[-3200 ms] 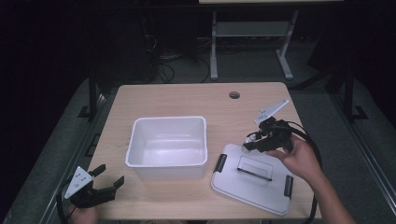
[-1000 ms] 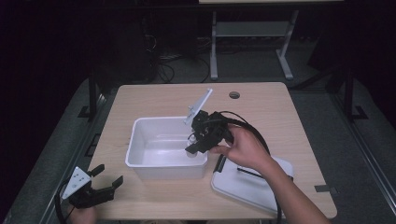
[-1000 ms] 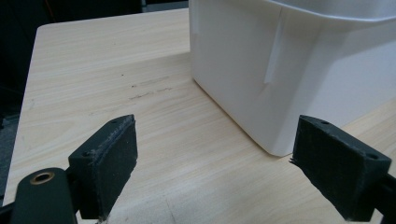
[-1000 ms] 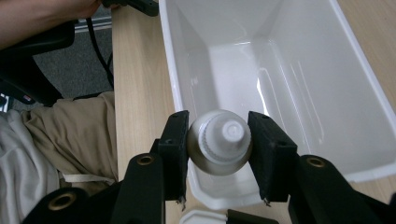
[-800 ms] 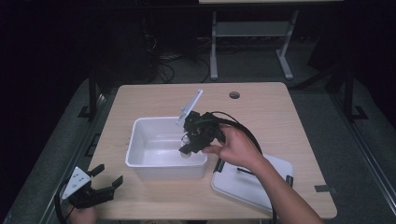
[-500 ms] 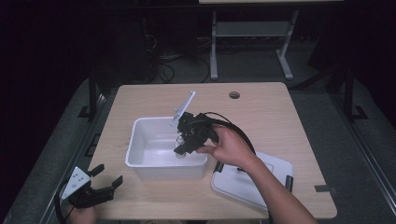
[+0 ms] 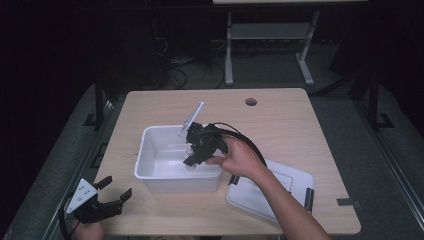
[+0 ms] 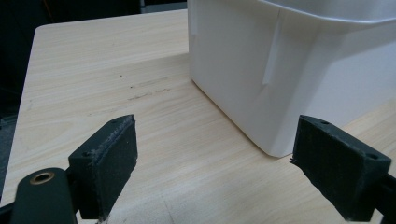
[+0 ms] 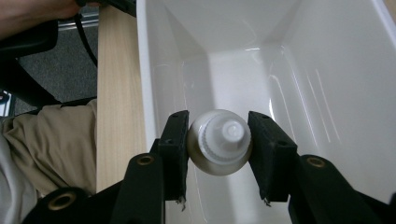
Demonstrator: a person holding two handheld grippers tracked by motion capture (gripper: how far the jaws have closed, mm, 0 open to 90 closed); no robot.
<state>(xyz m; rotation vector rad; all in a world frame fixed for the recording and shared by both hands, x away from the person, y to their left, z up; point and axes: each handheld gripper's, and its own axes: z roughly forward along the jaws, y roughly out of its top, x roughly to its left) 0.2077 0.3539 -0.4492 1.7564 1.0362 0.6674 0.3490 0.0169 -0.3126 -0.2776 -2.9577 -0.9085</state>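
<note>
Table point(image 7: 300, 125), light wood, with a round hole point(image 7: 251, 102) near its 1 o'clock edge. White bin point(image 7: 155, 165) sits a bit left of table centre, open top. In the left gripper view its outer wall point(image 8: 299, 79) fills the 1 o'clock area. Lid point(image 7: 295, 180), white with dark clips, lies flat at 4 o'clock of the bin, just beside it. Right hand point(image 7: 239, 159) reaches in from 5 o'clock, holding the right gripper point(image 7: 192, 157) over the bin's right half, tilted down into it. Right gripper point(image 9: 218, 140) jaws are clamped on a small white bottle point(image 9: 219, 147), cap point(image 9: 231, 130) facing the camera, pads touching both sides; bottle is inside the bin, held above the floor. Left gripper point(image 7: 112, 197) sits at the table's 7 o'clock corner, well apart from the bin, jaws spread wide. In its own view left gripper point(image 8: 229, 172) grips nothing, bare wood between the pads.
</note>
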